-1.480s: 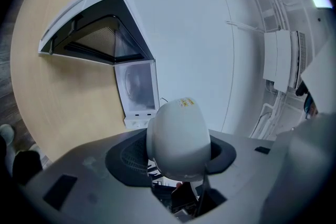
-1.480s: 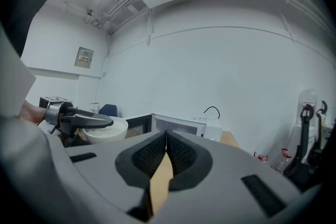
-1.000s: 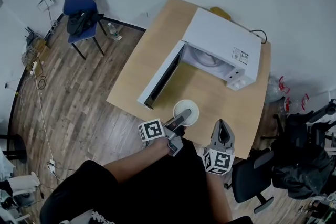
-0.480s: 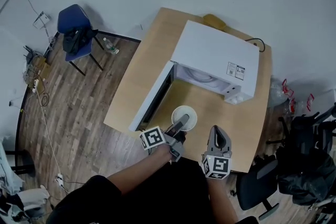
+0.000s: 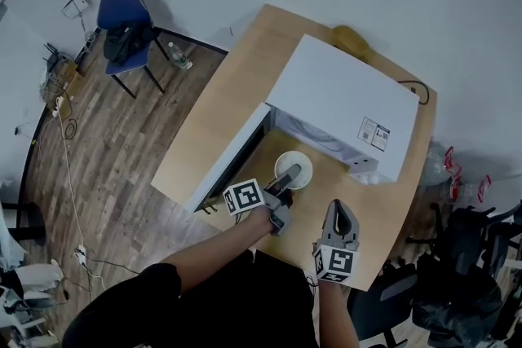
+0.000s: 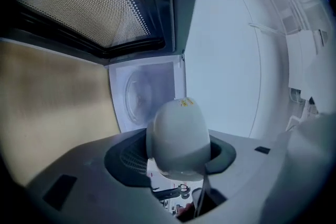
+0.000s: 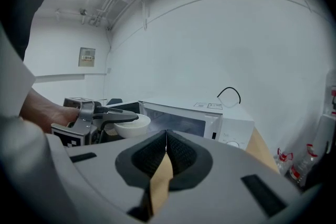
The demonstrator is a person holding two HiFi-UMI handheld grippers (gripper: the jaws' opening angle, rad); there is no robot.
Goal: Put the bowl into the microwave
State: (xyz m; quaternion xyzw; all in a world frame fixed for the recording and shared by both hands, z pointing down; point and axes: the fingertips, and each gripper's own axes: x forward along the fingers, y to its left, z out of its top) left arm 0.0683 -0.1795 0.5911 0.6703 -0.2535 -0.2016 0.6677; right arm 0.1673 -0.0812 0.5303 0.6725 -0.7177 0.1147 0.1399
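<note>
Bowl (image 5: pixel 284 163) is gripped in the left gripper (image 5: pixel 295 173) at the mouth of the open microwave (image 5: pixel 342 98); the right gripper (image 5: pixel 341 208) is seen closed and empty.

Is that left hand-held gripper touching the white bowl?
Touching. In the left gripper view, the left hand-held gripper pinches the bowl between its jaws.

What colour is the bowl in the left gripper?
The bowl is white, clearest in the head view.
</note>
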